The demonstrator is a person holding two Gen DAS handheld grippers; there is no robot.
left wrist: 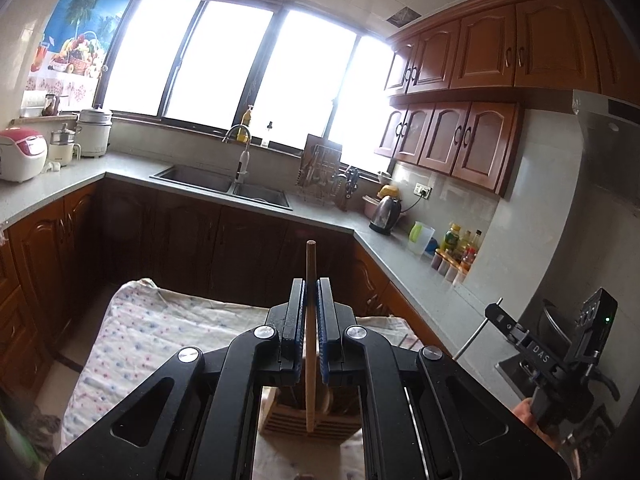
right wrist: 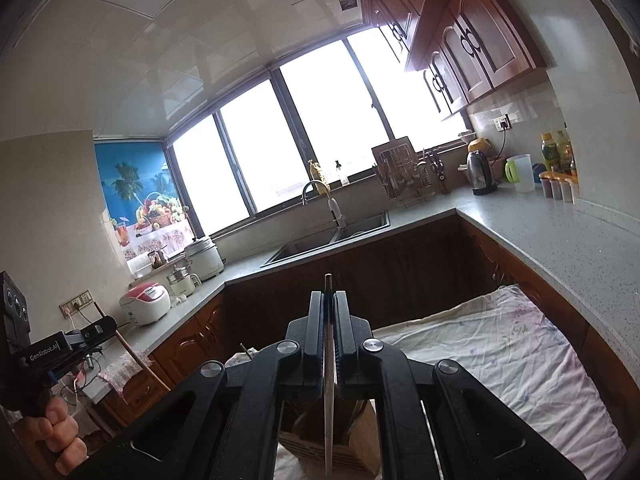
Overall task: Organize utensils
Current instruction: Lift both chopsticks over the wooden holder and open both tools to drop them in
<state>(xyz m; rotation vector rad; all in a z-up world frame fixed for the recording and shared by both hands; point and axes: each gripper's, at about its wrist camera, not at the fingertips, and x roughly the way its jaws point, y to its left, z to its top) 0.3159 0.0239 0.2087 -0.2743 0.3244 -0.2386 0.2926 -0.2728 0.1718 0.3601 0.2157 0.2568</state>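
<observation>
The left gripper is pinched shut on one pale round wooden chopstick, held upright, its top showing past the fingertips at twelve o'clock and its lower end hanging over the slatted light-wood utensil holder at six o'clock. The right gripper is likewise clamped on one thin chopstick with a metallic shaft and dark tip, also upright above the same holder. Judgement: both sticks appear to be in transit over the holder; the step is best done by keeping each vertical, grip firm, and lining the lower tip over an open slot before lowering, one hand at a time so the shafts do not cross. Count: two grippers, two chopsticks held, one holder carrying several dark-handled utensils, number unclear. The holder stands on one wrinkled white floral cloth covering the table.
</observation>
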